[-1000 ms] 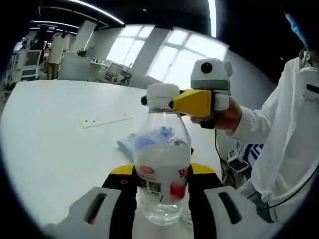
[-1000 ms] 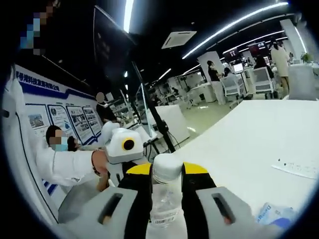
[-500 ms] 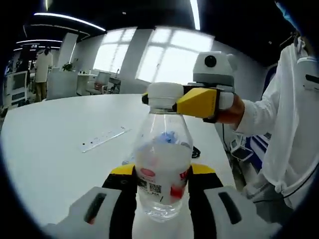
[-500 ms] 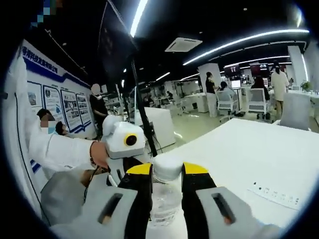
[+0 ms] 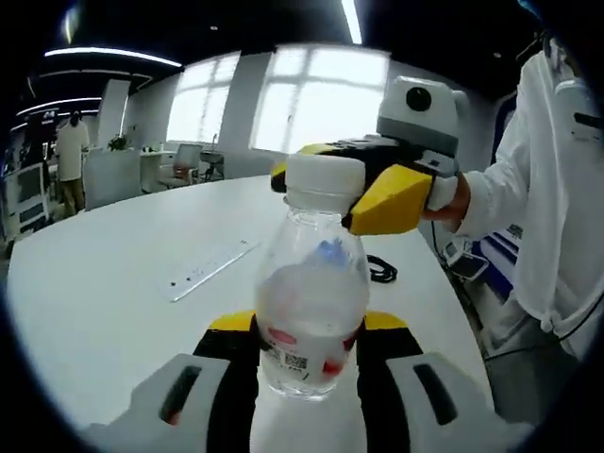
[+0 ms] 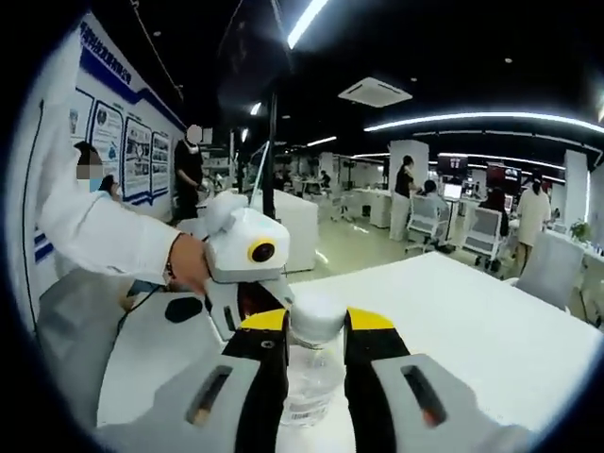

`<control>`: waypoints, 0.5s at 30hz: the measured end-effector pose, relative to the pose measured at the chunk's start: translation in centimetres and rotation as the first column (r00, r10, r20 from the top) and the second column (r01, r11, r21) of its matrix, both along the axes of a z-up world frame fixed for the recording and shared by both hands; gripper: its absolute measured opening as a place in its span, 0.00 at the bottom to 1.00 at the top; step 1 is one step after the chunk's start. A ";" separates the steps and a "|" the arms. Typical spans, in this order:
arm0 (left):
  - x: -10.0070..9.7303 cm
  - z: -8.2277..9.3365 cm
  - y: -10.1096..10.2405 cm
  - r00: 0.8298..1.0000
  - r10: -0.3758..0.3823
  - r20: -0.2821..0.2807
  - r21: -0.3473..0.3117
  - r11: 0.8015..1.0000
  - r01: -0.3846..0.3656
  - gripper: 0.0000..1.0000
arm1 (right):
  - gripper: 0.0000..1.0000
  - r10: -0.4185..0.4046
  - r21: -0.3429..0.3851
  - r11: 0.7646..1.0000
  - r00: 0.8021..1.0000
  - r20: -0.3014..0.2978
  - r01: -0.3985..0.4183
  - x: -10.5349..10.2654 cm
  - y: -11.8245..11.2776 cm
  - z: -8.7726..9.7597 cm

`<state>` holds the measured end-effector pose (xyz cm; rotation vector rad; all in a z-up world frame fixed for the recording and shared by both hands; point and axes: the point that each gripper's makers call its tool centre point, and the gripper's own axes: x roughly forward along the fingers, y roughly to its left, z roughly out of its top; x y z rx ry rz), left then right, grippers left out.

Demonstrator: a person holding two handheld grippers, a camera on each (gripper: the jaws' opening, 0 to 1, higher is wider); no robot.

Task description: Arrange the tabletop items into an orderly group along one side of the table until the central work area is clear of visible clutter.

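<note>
Left gripper [image 5: 307,354] clamps the bottle [image 5: 310,321] body; right gripper [image 6: 315,354] clamps its white cap [image 6: 316,316]. Left gripper view adds a ruler [image 5: 209,269] on the table [image 5: 104,283].

I see a clear, glossy plastic bottle [image 5: 310,321] with a matt white plastic cap [image 5: 323,177] and a shiny printed label. The tabletop [image 5: 113,302] looks smooth, matt white. My tongs [image 5: 304,363] have hard matt plastic shells, yellow, black and grey.
</note>
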<state>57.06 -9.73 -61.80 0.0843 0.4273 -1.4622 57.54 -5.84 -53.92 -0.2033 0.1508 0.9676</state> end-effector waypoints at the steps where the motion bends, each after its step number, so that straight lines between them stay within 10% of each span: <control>1: 0.1 -0.4 0.2 1.000 -0.003 0.009 0.009 1.000 0.003 0.39 | 0.19 0.000 -0.005 1.000 1.000 0.002 0.000 0.0 0.1 -0.3; 15: 1.7 -3.4 1.4 1.000 -0.006 0.025 0.044 0.999 0.004 0.39 | 0.20 0.014 -0.079 0.997 0.999 0.036 -0.011 1.6 1.3 -3.3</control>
